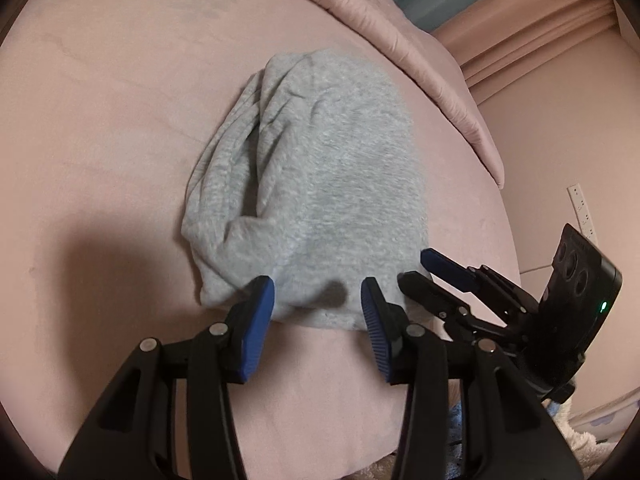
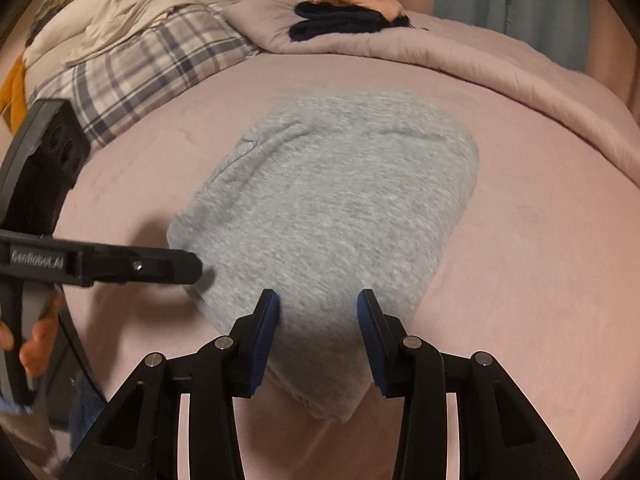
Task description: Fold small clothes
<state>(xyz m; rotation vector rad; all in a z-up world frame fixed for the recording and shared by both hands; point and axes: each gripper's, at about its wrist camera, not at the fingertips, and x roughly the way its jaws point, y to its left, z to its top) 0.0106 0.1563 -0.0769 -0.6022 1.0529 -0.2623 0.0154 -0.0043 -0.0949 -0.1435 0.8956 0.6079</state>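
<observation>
A grey fleece garment (image 1: 320,184) lies folded into a thick bundle on the pink bed sheet (image 1: 100,128); it also shows in the right wrist view (image 2: 332,208). My left gripper (image 1: 318,296) is open, its blue pads just over the garment's near edge. My right gripper (image 2: 318,308) is open, its jaws straddling the near corner of the bundle. The right gripper shows in the left wrist view (image 1: 424,268) at the garment's right corner. The left gripper's finger (image 2: 176,266) shows in the right wrist view, at the bundle's left edge.
A pink quilt (image 2: 460,56) is bunched along the far side of the bed. Dark and peach folded clothes (image 2: 348,16) sit on it. A plaid blanket (image 2: 140,68) with pale clothes lies at the far left. The bed edge (image 1: 508,216) drops off to the right.
</observation>
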